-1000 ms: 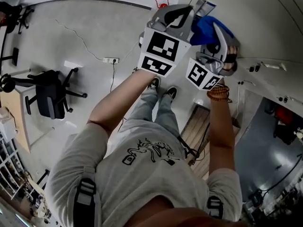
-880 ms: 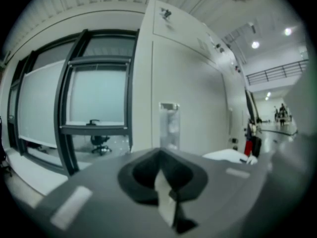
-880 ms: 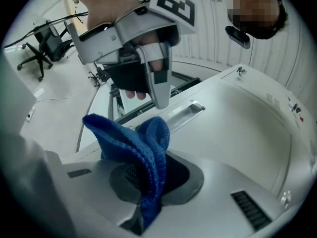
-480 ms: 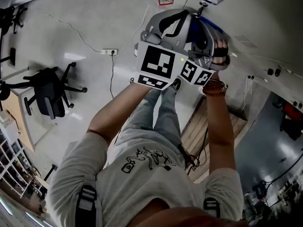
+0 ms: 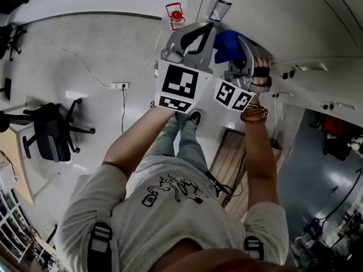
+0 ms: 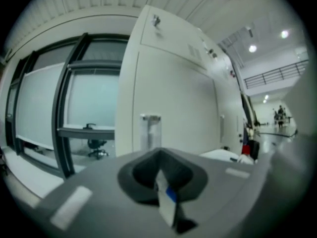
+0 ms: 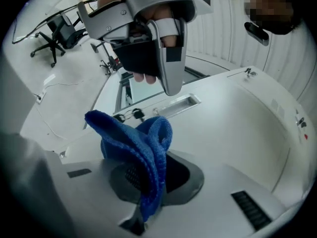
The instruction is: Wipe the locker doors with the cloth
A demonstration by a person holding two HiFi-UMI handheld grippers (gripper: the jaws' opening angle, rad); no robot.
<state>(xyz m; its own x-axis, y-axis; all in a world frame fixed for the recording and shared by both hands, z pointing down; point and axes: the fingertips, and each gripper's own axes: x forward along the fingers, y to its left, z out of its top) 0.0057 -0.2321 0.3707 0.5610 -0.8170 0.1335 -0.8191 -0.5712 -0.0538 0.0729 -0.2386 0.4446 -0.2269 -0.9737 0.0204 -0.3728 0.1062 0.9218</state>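
The right gripper [image 7: 146, 209] pinches the fuzzy blue cloth [image 7: 131, 143] tight between its jaws. The cloth sticks up in a floppy fold. Just past it, toward 12 o'clock in the right gripper view, is the flat white metal locker door [image 7: 223, 128]. The door has a long sunk-in handle [image 7: 176, 104] and small keys [image 7: 132, 114] hanging in a lock. I cannot tell if the cloth touches the door yet.

The left gripper [image 6: 166, 207] has its jaws pressed together and holds nothing. It hangs close by, at 12 o'clock above the cloth in the right gripper view.

From the head view, both grippers have slid a little toward 9 o'clock since a second ago. They stay side by side, up against the locker. The cloth is still held well.

So the wiping looks like it is going on, or just about to start. Most of the door still looks left to wipe.
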